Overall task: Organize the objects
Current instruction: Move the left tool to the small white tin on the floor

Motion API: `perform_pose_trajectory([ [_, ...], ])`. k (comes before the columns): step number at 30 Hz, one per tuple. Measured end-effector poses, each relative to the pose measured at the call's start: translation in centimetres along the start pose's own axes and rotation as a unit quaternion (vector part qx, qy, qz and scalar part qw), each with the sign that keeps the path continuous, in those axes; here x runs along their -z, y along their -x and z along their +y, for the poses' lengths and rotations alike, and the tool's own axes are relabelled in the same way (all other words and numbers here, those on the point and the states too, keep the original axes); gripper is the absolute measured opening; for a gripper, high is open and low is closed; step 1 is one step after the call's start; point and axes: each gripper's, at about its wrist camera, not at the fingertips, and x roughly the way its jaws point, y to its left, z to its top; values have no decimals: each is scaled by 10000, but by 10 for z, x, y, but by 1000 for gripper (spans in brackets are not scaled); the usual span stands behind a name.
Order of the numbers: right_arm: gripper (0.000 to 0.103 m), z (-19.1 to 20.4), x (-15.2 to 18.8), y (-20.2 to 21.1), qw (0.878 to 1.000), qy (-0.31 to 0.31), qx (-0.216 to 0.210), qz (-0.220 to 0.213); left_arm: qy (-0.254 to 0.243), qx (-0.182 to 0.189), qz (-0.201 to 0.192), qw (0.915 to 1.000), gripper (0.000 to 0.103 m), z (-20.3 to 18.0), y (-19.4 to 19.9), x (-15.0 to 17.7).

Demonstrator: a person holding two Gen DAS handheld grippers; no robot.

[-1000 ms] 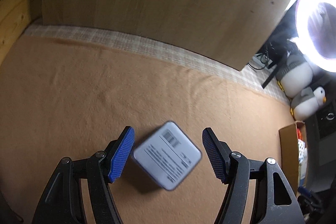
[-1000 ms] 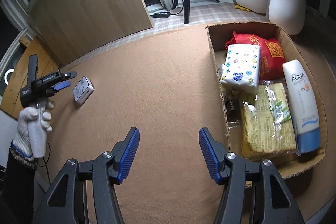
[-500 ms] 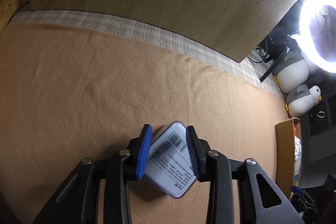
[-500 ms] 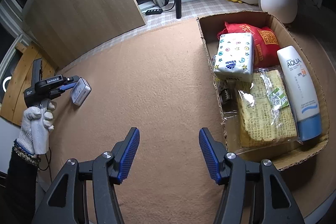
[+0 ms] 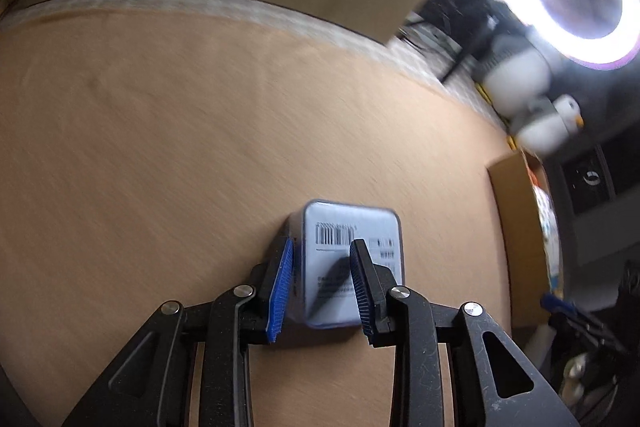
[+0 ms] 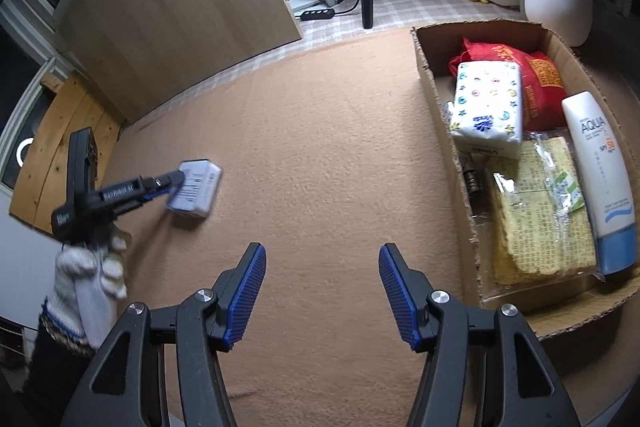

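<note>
Pale grey box [image 5: 352, 263] with barcode label sits pinched in left claw [image 5: 322, 291], lower centre of left view; lifted clear of tan mat [image 6: 328, 155], judging by shadow. Right claw [image 6: 322, 293] wide open, holding nothing, bottom of right view. Risk: grip near one edge, box may pivot or slip during carry. Cardboard carton [image 6: 440, 99] at right holds red pouch [image 6: 540, 83], tissue pack [image 6: 486, 107], yellow wrapped pack [image 6: 540, 207], AQUA tube [image 6: 600, 171]; little free room, insertion may jam.
</note>
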Motion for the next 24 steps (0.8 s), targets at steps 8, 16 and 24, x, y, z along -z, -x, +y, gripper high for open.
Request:
perform_pose_trajectory([
  [8,55,-4,-1,-4,9998,-113,-126,100,-386,220,144,9989,33,-49,-2,25],
  [16,55,-11,-1,-6,9991,-312,-221,157,-306,149,32,9994,43,-59,-17,-17],
  [24,55,-13,-5,-7,9990,-292,-284,168,-531,251,406,9974,41,-56,-40,-18],
])
